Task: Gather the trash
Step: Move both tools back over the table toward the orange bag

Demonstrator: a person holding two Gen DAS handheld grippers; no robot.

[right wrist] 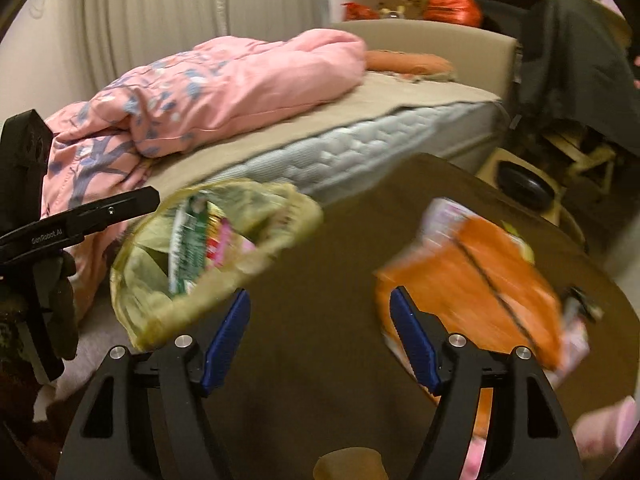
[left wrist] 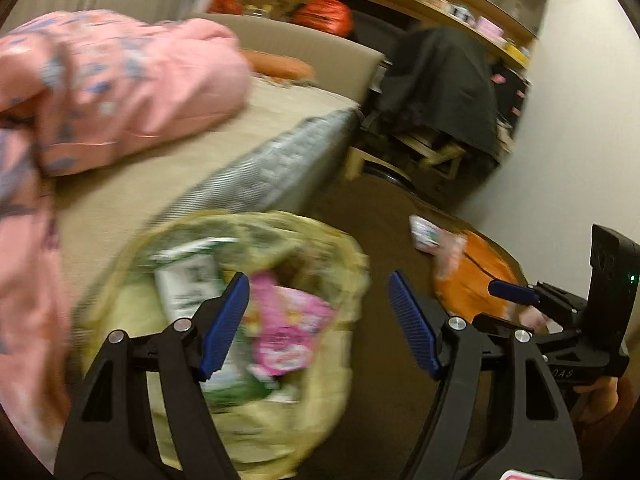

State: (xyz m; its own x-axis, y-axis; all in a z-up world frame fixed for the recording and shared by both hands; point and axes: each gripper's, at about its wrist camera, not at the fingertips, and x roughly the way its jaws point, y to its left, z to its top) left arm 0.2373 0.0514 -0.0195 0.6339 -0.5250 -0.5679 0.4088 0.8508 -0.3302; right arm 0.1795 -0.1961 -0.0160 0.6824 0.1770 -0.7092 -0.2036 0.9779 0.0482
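Note:
A yellow-green trash bag (left wrist: pixel 280 432) gapes open beside the bed, holding a pink wrapper (left wrist: pixel 286 332) and a green-and-white packet (left wrist: pixel 188 284). It also shows in the right wrist view (right wrist: pixel 148 264). An orange wrapper (right wrist: pixel 480 276) and a pale pink-white packet (left wrist: pixel 426 232) lie on the round brown table (right wrist: pixel 320 272). My left gripper (left wrist: pixel 320 324) is open and empty above the bag's right edge. My right gripper (right wrist: pixel 320 340) is open and empty over the table, its right finger at the orange wrapper's near edge. The frames are motion-blurred.
A bed (right wrist: pixel 360 148) with a pink floral duvet (right wrist: pixel 208 92) fills the left. A dark chair with draped clothing (left wrist: pixel 444 84) and shelves stand at the back right. Pink items (right wrist: pixel 604 428) lie at the table's near right edge.

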